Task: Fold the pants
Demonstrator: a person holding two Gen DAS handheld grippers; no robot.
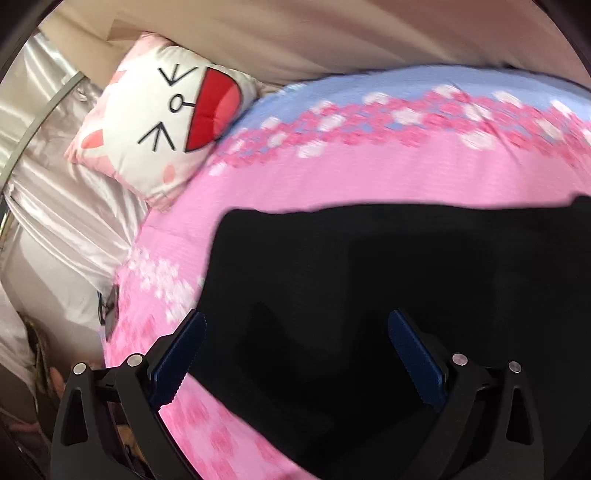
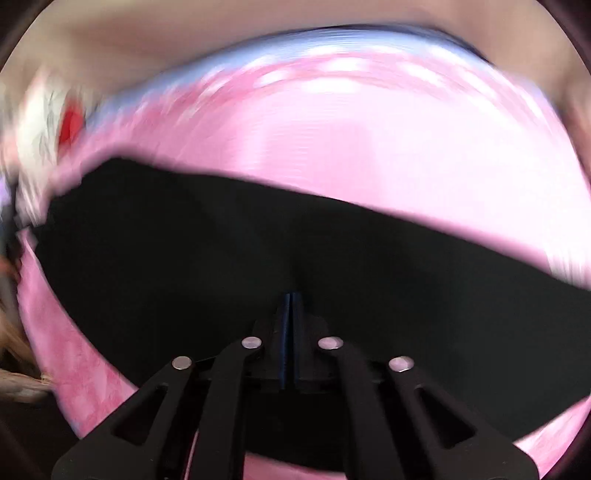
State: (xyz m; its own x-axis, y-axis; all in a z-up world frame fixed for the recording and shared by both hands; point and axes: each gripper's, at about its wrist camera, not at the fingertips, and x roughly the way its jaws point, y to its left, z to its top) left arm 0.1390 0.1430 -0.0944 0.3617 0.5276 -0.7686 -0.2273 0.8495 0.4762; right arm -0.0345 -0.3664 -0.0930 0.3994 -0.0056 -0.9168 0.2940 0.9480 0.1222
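Note:
Black pants point(image 1: 369, 277) lie flat on a pink floral bedspread point(image 1: 332, 177). In the left wrist view my left gripper point(image 1: 295, 321) is open, its blue-padded fingers point(image 1: 181, 354) spread wide just above the near left end of the pants, holding nothing. In the right wrist view the pants point(image 2: 221, 251) stretch as a black band across the bedspread point(image 2: 369, 155). My right gripper point(image 2: 291, 295) is shut, its pads pressed together over the black cloth. The view is blurred, and I cannot tell if cloth is pinched between them.
A white cat-face cushion point(image 1: 166, 122) lies at the bed's far left corner, by shiny beige curtains point(image 1: 48, 155). The bed's left edge drops to the floor, where a dark cable or charger point(image 1: 109, 306) lies. A beige wall point(image 1: 332, 33) stands behind the bed.

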